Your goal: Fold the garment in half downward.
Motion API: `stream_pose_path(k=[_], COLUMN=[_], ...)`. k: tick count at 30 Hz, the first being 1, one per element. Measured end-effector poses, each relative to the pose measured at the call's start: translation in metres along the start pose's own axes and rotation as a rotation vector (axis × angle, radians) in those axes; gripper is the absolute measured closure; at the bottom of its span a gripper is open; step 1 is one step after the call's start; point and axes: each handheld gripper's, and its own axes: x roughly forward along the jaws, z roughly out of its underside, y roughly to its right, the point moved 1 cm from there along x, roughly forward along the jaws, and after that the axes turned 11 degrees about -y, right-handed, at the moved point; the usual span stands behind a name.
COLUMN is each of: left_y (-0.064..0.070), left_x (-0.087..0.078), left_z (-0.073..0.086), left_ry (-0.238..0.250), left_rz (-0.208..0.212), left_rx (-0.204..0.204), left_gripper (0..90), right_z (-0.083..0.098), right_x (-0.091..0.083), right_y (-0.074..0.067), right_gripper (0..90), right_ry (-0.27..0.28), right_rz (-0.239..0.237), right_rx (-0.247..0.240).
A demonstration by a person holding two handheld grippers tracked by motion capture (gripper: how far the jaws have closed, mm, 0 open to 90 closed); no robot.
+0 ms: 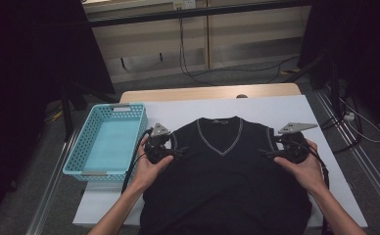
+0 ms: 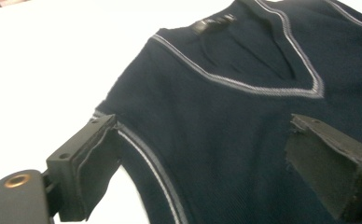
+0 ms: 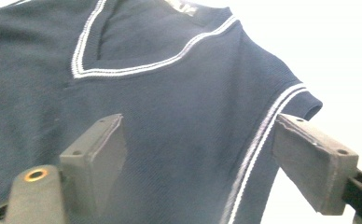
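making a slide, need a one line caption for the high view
Dark V-neck vest spread flat on a white table, open left gripper and right gripper at its armholes, turquoise basket alongside.

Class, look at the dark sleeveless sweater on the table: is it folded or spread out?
Spread out. The sweater lies flat, front up, with V-neck and both armholes showing, no fold visible.

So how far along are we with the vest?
The dark vest already lies flat, front up, on the white table. Both the left gripper and right gripper sit open at its armholes, gripping nothing. No fold has been made yet, and the blue basket holds nothing.
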Motion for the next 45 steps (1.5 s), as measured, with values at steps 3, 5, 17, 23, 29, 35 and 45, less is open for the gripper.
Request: stream_pose_path(k=[3,5,17,23,29,35,45], left_y=[-0.004,-0.008,-0.031,-0.044,-0.052,-0.058,-0.064], left_x=[0.004,0.009,0.032,0.044,0.059,0.066,0.080], left_z=[-0.008,-0.013,-0.040,-0.047,-0.048,-0.045,-0.044], left_ry=[0.009,0.020,0.001,-0.023,-0.049,-0.069,-0.150], left_rz=[-0.006,-0.010,-0.031,-0.018,-0.046,-0.063,-0.091], left_rx=[0.010,0.003,-0.043,-0.063,-0.101,-0.111,-0.109], left_gripper=[8.7,8.7,12.4,20.1,22.4,18.6,24.2], right_z=[-0.009,-0.016,-0.044,-0.057,-0.066,-0.065,-0.061], right_x=[0.002,0.004,0.026,0.045,0.068,0.080,0.087], right_y=[0.007,0.010,0.039,0.052,0.066,0.075,0.074], right_gripper=[18.1,18.8,23.9,34.3,45.9,46.4,53.6], right_ry=[0.015,0.016,0.008,-0.029,-0.096,-0.127,-0.158], right_rz=[0.008,0.008,0.039,0.044,0.055,0.042,0.030], right_rx=[0.004,0.000,0.055,0.044,0.040,0.042,0.039])
